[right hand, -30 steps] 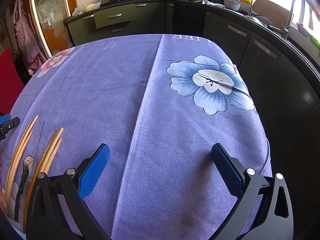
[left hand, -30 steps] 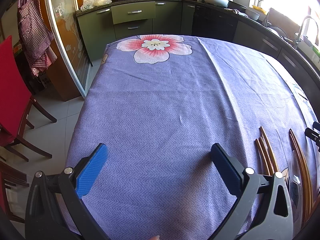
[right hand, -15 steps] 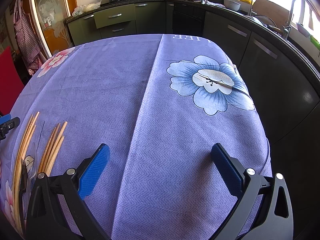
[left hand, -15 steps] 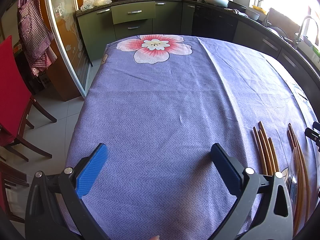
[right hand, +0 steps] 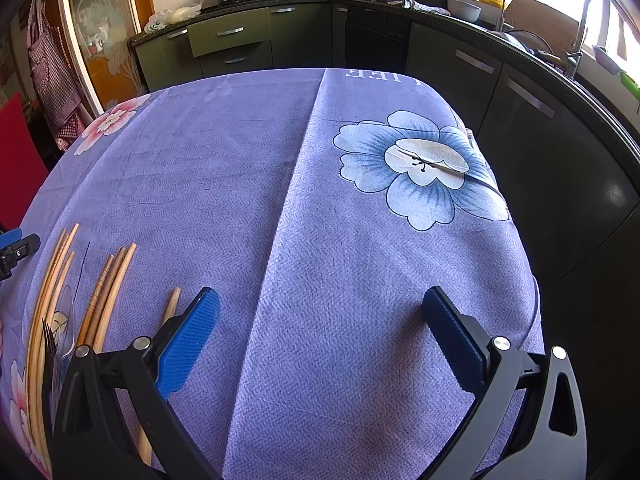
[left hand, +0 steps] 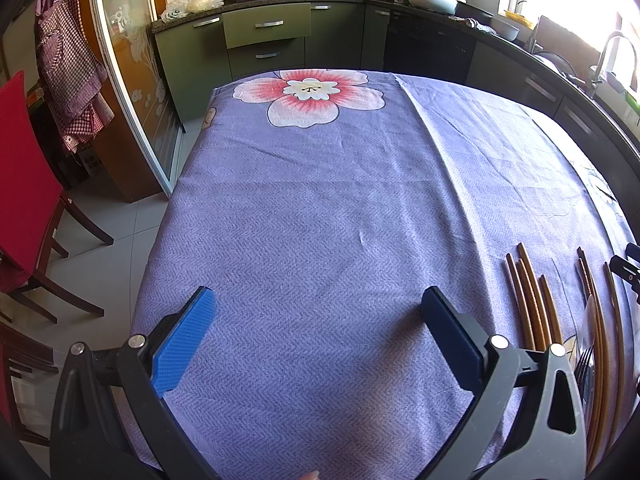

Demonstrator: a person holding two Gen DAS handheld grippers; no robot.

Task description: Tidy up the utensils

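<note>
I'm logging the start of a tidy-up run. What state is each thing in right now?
Left tongs: open, empty, above the cloth.
Right tongs: open, empty, above the cloth.
Chopsticks: lying loose on the tablecloth, in separate bunches, unsorted.
Fork: lying flat among the chopsticks.
Tablecloth: spread over the table, with a centre crease.
Upper drawer: slightly ajar.

Left gripper (left hand: pixel 318 316) and right gripper (right hand: pixel 320 318) both low and level, fingers spread wide, nothing between them.
</note>
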